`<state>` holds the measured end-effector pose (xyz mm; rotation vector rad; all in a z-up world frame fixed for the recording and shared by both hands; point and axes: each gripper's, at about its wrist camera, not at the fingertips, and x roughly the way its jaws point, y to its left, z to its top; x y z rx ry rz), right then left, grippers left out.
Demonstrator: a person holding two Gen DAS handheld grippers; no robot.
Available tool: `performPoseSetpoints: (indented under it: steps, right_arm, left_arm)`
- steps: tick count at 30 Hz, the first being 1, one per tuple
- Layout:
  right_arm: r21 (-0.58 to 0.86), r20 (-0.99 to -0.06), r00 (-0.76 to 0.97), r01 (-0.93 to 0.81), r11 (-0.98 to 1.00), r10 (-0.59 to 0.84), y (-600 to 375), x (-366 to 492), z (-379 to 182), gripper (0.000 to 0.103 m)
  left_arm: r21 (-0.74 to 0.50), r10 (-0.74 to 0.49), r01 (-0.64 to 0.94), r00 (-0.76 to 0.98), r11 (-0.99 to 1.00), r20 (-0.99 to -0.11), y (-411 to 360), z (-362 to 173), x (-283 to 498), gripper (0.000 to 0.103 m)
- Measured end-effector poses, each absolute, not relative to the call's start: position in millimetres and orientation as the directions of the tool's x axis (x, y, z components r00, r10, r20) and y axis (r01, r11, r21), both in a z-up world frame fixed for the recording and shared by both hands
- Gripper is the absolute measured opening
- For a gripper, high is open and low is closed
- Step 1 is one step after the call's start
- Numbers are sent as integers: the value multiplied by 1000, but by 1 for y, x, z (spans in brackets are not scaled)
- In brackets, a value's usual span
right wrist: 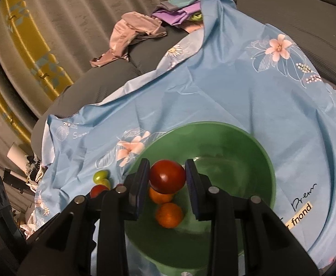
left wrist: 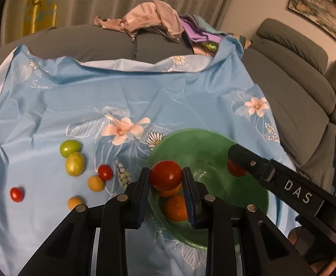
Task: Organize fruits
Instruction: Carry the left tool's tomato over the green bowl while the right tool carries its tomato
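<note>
My left gripper (left wrist: 165, 172) is shut on a red tomato-like fruit (left wrist: 165, 178), held over the near-left rim of a green bowl (left wrist: 197, 133). Two orange fruits (left wrist: 176, 208) lie inside the bowl. My right gripper (left wrist: 235, 161) reaches in from the right with a second red fruit (left wrist: 237, 170) under its finger. In the right wrist view, the right gripper (right wrist: 167, 172) is shut on that red fruit (right wrist: 167, 178) above the bowl (right wrist: 214, 126) and its orange fruits (right wrist: 169, 215). Several loose fruits lie left of the bowl: green (left wrist: 69, 148), yellow-green (left wrist: 75, 163), small red (left wrist: 105, 172), yellow (left wrist: 96, 183).
A blue flowered cloth (left wrist: 145, 92) covers the grey sofa seat (left wrist: 87, 43). Crumpled pink clothing (left wrist: 145, 20) and purple fabric (left wrist: 195, 32) lie at the back. Another red fruit (left wrist: 16, 194) sits far left. Sofa cushions (left wrist: 294, 73) rise on the right, curtains behind.
</note>
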<state>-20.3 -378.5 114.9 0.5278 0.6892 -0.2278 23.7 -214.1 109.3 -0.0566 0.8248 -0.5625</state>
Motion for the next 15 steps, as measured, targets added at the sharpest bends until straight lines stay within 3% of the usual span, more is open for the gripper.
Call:
performPoseSetpoints:
  steps: [15]
  right_arm:
    - [368,-695,717,416,831,-51,-392,-18,102,33]
  left_arm:
    - [-250,-517,513,482,821,-708,-240,95,17,28]
